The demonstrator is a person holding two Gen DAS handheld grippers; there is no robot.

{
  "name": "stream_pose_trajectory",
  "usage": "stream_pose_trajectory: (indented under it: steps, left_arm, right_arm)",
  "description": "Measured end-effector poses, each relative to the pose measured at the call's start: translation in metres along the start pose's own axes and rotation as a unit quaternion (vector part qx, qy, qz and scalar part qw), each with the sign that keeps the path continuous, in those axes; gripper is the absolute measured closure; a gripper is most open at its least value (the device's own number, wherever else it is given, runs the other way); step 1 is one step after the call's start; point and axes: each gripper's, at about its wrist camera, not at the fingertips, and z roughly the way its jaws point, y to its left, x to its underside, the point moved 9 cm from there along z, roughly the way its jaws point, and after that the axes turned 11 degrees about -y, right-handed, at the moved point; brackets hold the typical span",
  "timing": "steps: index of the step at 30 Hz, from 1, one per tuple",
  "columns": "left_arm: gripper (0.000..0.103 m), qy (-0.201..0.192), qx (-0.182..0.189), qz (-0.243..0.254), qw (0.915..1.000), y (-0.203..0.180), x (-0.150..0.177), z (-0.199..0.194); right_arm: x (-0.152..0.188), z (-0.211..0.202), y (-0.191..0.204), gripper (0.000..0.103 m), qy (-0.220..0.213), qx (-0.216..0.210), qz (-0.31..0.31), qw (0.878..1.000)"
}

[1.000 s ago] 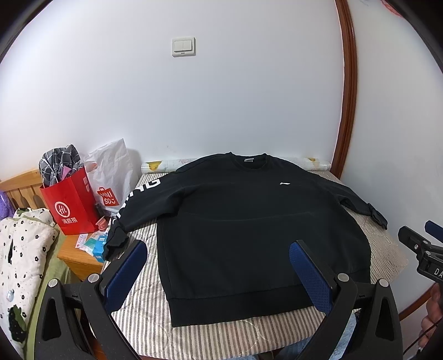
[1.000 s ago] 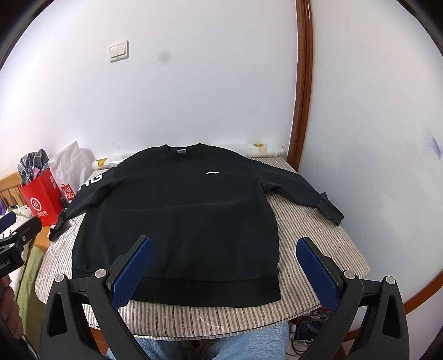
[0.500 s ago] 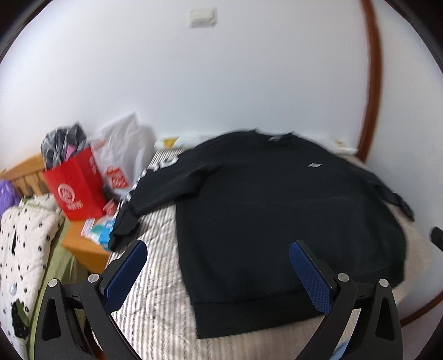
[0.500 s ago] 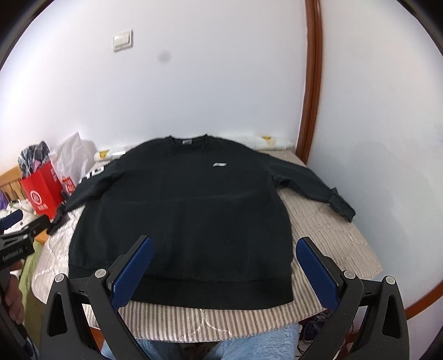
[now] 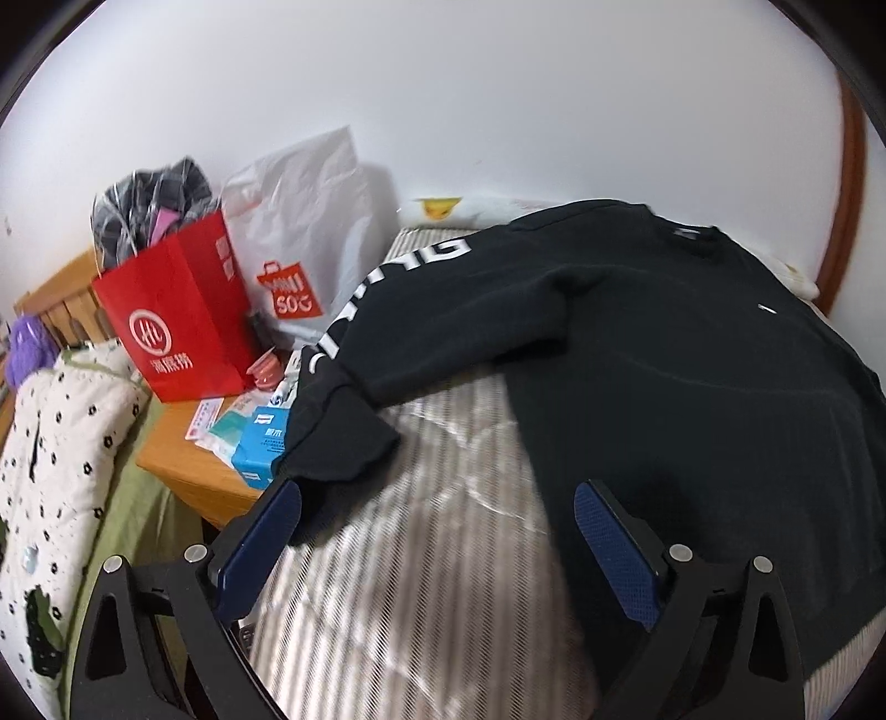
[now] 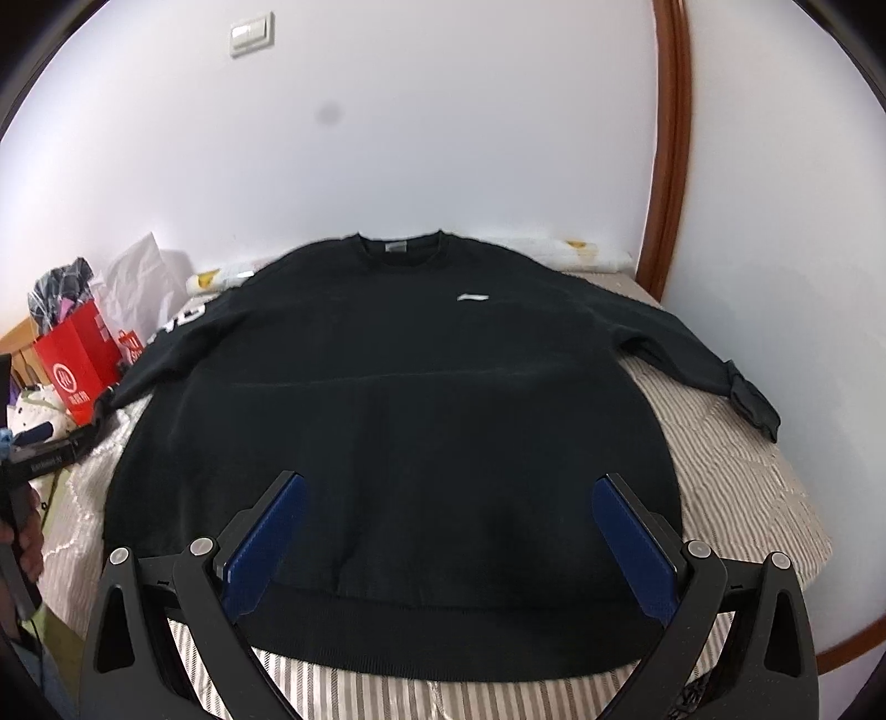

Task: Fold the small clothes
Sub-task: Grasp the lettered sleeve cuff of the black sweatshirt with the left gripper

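Far left in the left wrist view: a spotted white quilt [image 5: 61,443], then a red paper bag [image 5: 177,315] stuffed with grey checked cloth, a white shopping bag [image 5: 310,232] behind it, both on a wooden bedside table [image 5: 188,471] with a blue box [image 5: 260,443] among leaflets (all of this small and partly cut off in the right wrist view). Next, hanging off the bed's left edge over that blue box, the lettered sleeve cuff [image 5: 338,437] of the black sweatshirt [image 5: 692,360], just ahead of the left gripper [image 5: 437,531], fingers spread wide with nothing between them, above bare striped bedding [image 5: 432,554]. Motion blur across the lower part here. From the right wrist view, by contrast, the whole black sweatshirt [image 6: 398,399] spread flat, front up, collar toward the wall, on the striped bedding [image 6: 747,487]; white chest logo [image 6: 473,297] sharp, light switch [image 6: 252,34] high on the wall, other sleeve's cuff [image 6: 753,404] lying out to the right near the wooden door frame [image 6: 673,138]. Right gripper [image 6: 448,534] likewise released, blue pads [image 6: 266,543] wide apart, hovering over the hem, grasping nothing. At that view's left edge, part of the left gripper's body in a hand [image 6: 25,531].
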Motion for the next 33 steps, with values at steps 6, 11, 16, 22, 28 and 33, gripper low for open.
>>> stream_pose_trajectory:
  steps: [6, 11, 16, 22, 28, 33]
  left_arm:
    - [0.008, 0.019, 0.010, -0.002, 0.9998, 0.011, 0.008, 0.033]
    - [0.014, 0.019, -0.035, 0.042, 0.9983, 0.018, 0.008, 0.052]
    - [0.083, 0.038, -0.017, 0.009, 0.9991, 0.026, 0.010, 0.065]
    - [0.094, 0.032, 0.011, -0.021, 0.9992, 0.027, 0.007, 0.068]
    - [0.095, 0.008, 0.011, -0.027, 0.9996, 0.027, -0.006, 0.051]
    - [0.096, -0.005, 0.038, -0.035, 0.9987, 0.013, -0.032, 0.033]
  right_arm:
    - [0.014, 0.033, 0.005, 0.002, 0.032, 0.009, -0.002, 0.999]
    - [0.020, 0.054, 0.006, 0.002, 0.056, 0.024, -0.012, 0.998]
    - [0.020, 0.064, 0.007, 0.002, 0.066, 0.035, -0.010, 0.997]
    - [0.026, 0.066, 0.011, 0.002, 0.078, 0.041, -0.001, 0.996]
    - [0.031, 0.062, 0.008, 0.002, 0.087, 0.052, -0.001, 0.995]
    - [0.032, 0.059, -0.004, 0.002, 0.088, 0.056, 0.011, 0.995]
